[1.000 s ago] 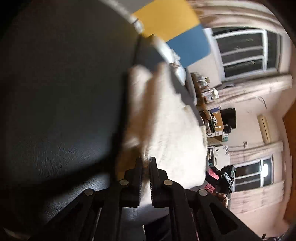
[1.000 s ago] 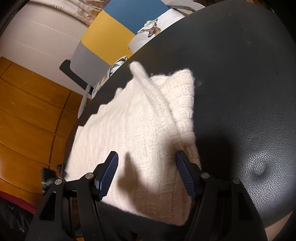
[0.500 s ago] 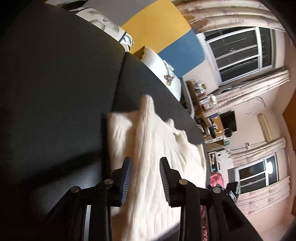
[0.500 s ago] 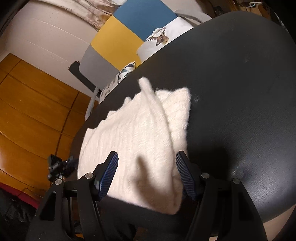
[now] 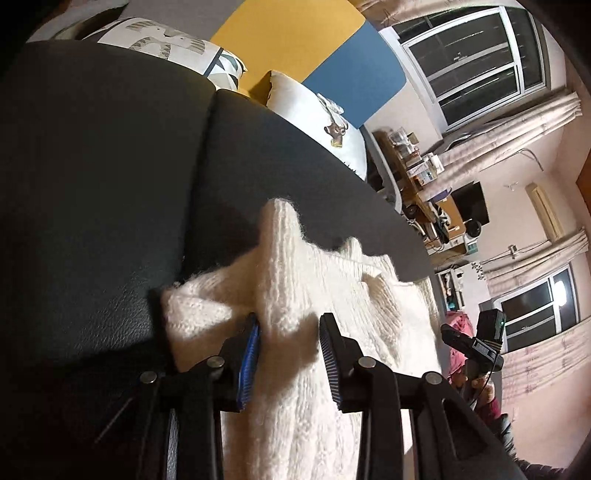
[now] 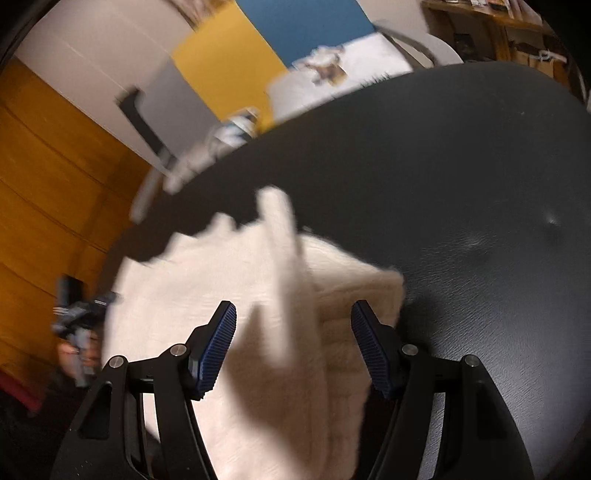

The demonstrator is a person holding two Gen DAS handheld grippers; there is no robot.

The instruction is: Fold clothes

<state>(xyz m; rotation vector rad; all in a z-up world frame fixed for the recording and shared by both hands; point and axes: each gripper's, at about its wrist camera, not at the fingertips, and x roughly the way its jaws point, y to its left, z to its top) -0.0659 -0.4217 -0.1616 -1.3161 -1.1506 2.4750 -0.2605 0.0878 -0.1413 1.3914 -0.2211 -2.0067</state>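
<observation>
Tools, left (image 5: 289,345) part-spread astride a ridge of white sweater (image 5: 332,302), right (image 6: 293,341) wide apart above it.

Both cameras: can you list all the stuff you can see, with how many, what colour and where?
knitted sweater: one, cream, lying folded on the black cushion
black cushion: one, leathery, under the sweater
pillows: two, white with printed patterns, behind the cushion
panels: three, grey, yellow and blue, on the wall
windows: two, dark, with pale curtains
wooden wall: orange-brown, on the left in the right wrist view
left gripper: black, blue pads, open over the sweater
right gripper: black, blue pads, open over the sweater
</observation>
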